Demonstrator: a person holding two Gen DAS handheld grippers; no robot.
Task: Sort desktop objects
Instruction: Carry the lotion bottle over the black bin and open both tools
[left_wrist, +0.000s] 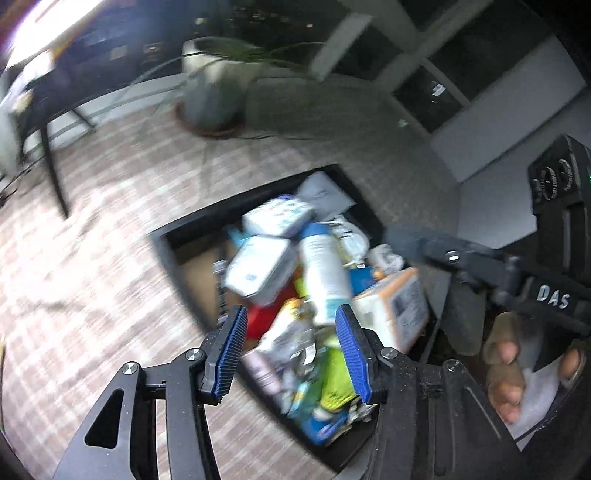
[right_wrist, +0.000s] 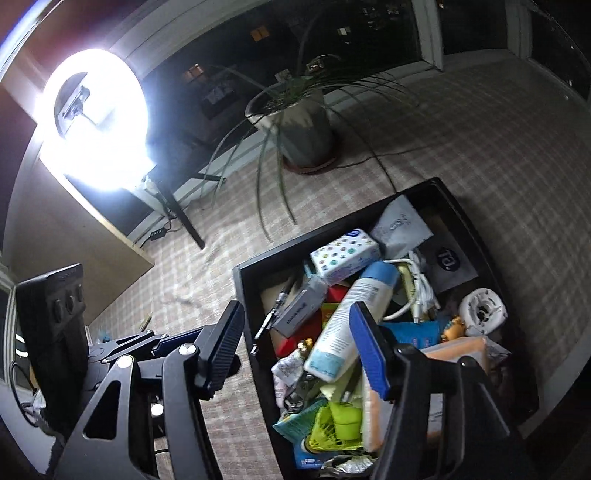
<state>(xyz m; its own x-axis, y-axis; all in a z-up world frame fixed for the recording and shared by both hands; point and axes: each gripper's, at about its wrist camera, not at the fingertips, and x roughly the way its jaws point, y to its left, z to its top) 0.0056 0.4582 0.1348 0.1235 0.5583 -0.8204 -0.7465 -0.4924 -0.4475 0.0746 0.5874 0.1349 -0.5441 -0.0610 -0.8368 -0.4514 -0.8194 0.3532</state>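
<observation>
A black box (left_wrist: 173, 236) (right_wrist: 242, 280) on the checked tablecloth is full of mixed objects. A white tube with a blue cap (left_wrist: 325, 269) (right_wrist: 347, 321) lies on top, beside tissue packs (left_wrist: 275, 218) (right_wrist: 345, 254), a white cable (right_wrist: 417, 288), a tape roll (right_wrist: 482, 308) and an orange-edged box (left_wrist: 395, 302). My left gripper (left_wrist: 291, 350) is open and empty above the box's near part. My right gripper (right_wrist: 295, 354) is open and empty above the box's left side. The right gripper also shows at the right of the left wrist view (left_wrist: 406, 240).
A potted plant (left_wrist: 214, 92) (right_wrist: 299, 125) stands at the table's far side. A bright ring light (right_wrist: 96, 122) stands at the left. A black table leg (left_wrist: 55, 173) and a power strip (right_wrist: 157, 233) lie beyond. The left view is motion-blurred.
</observation>
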